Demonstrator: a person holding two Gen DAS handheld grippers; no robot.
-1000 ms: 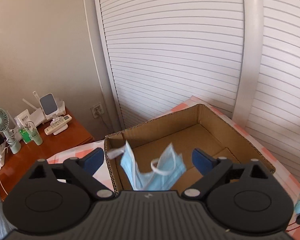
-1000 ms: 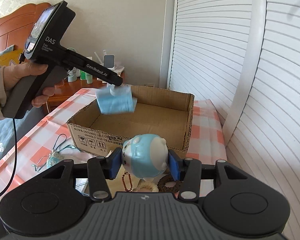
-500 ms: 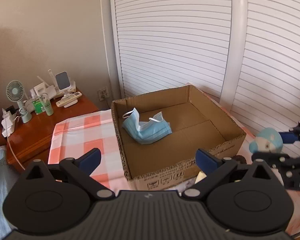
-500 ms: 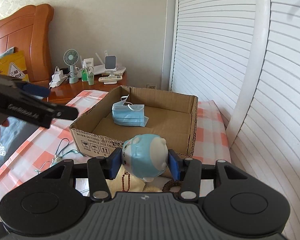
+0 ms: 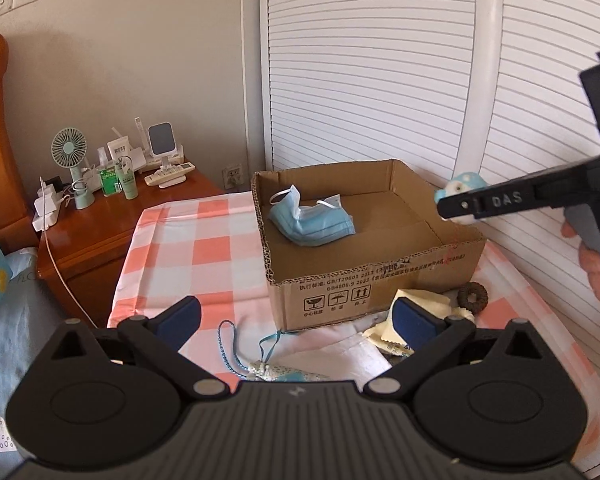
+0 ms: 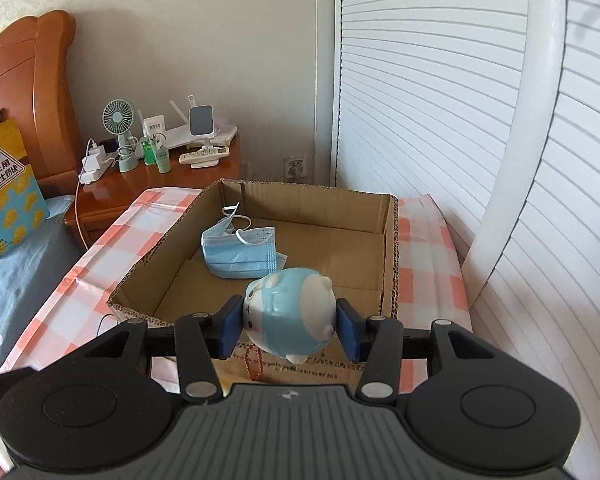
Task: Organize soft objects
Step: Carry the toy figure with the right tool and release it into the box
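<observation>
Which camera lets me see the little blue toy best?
The right wrist view: the blue toy fills the middle, clamped between the right gripper pads above the cardboard box. The left wrist view shows only a sliver of it behind that gripper's finger.

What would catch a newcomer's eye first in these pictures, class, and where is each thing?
First, the round blue-and-white toy, clamped in the right gripper just above the near rim of the open cardboard box. Next, the blue face mask lying alone in the box's far left corner. Then the left gripper, wide open and empty over small odds and ends on the pink checked cloth before the box.
</observation>
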